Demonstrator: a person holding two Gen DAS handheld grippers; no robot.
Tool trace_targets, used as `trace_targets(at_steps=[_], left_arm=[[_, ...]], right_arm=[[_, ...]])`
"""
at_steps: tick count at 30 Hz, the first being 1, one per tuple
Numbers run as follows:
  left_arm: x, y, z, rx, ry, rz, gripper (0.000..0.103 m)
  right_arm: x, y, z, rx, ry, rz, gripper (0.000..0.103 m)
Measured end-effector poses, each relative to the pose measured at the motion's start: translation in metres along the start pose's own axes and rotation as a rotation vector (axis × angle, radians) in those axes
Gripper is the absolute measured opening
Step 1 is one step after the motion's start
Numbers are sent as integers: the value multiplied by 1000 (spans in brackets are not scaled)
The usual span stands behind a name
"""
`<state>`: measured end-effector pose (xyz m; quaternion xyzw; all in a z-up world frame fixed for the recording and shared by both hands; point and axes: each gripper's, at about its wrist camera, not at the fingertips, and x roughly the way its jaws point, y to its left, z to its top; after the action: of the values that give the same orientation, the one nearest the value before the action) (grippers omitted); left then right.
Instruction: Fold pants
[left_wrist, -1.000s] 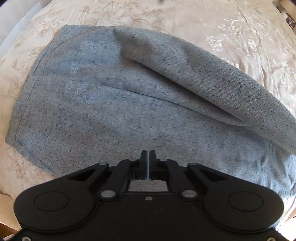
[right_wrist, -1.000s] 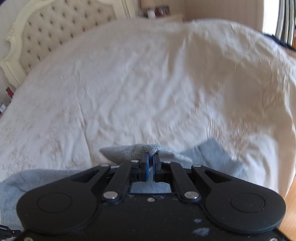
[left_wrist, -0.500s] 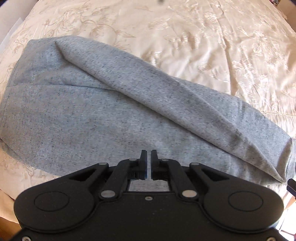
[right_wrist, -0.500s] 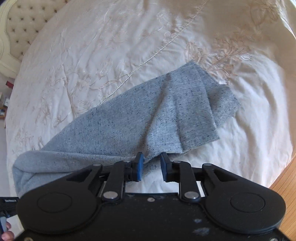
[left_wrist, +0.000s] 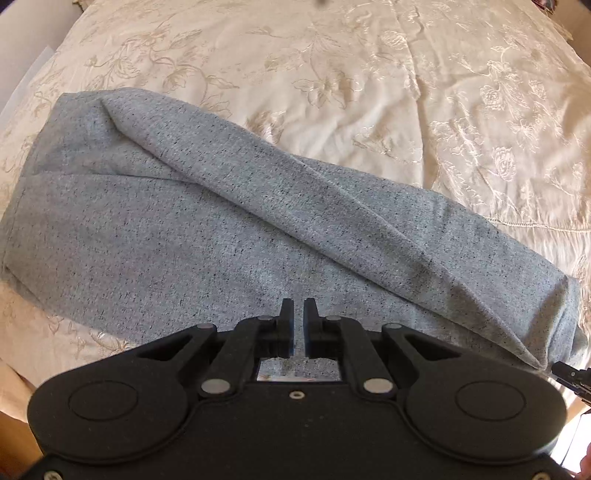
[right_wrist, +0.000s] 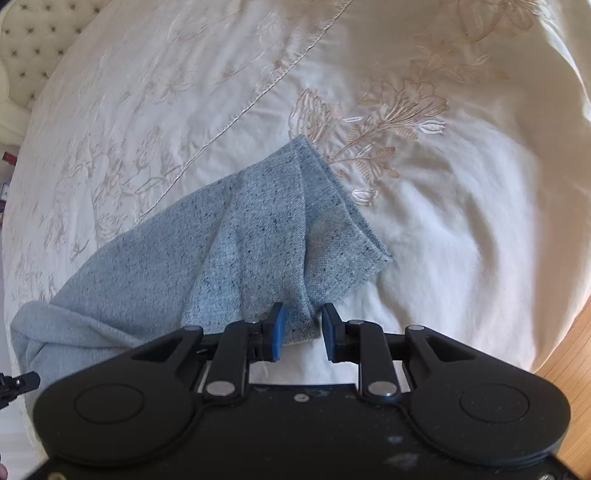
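Note:
The grey speckled pants (left_wrist: 207, 229) lie on the cream bedspread (left_wrist: 369, 85), one leg laid diagonally over the other. My left gripper (left_wrist: 298, 314) hovers over the near edge of the pants with its jaws a narrow gap apart and nothing between them. In the right wrist view the leg end of the pants (right_wrist: 258, 236) lies bunched on the bed. My right gripper (right_wrist: 302, 321) is open at the near corner of that cloth, which sits loose between the blue pads (right_wrist: 279, 332).
The embroidered bedspread (right_wrist: 424, 206) runs on all sides. A tufted headboard (right_wrist: 33, 40) stands at the far left. Wooden floor (right_wrist: 569, 354) shows past the bed's right edge. The other gripper's tip (left_wrist: 570, 376) shows at the right edge.
My right gripper has opened and let go of the leg end, which now lies on the bed. My left gripper's jaws have parted slightly. The upper leg has come down onto the lower one.

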<state>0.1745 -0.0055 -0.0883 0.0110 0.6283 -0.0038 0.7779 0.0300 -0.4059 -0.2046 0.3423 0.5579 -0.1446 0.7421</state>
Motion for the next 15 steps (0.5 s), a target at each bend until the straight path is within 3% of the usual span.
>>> trace_targets(at_steps=[2, 4, 8, 11, 13, 15], left_arm=[[0, 5, 0, -22, 5, 17, 11], [-2, 12, -1, -44, 2, 33, 11], [-4, 27, -2, -72, -5, 56, 11], [-2, 44, -5, -104, 5, 60, 11], [-1, 58, -6, -131, 21, 57, 11], [0, 75, -7, -157, 22, 53, 11]], right_arm=[[-1, 4, 0, -18, 29, -10, 21], [-8, 11, 3, -53, 0, -32, 6], [-40, 25, 12, -182, -153, -113, 2], [-32, 16, 25, -197, -170, -217, 1], [-23, 4, 35, -159, -128, -236, 1], [-36, 11, 38, -158, -196, -186, 5]])
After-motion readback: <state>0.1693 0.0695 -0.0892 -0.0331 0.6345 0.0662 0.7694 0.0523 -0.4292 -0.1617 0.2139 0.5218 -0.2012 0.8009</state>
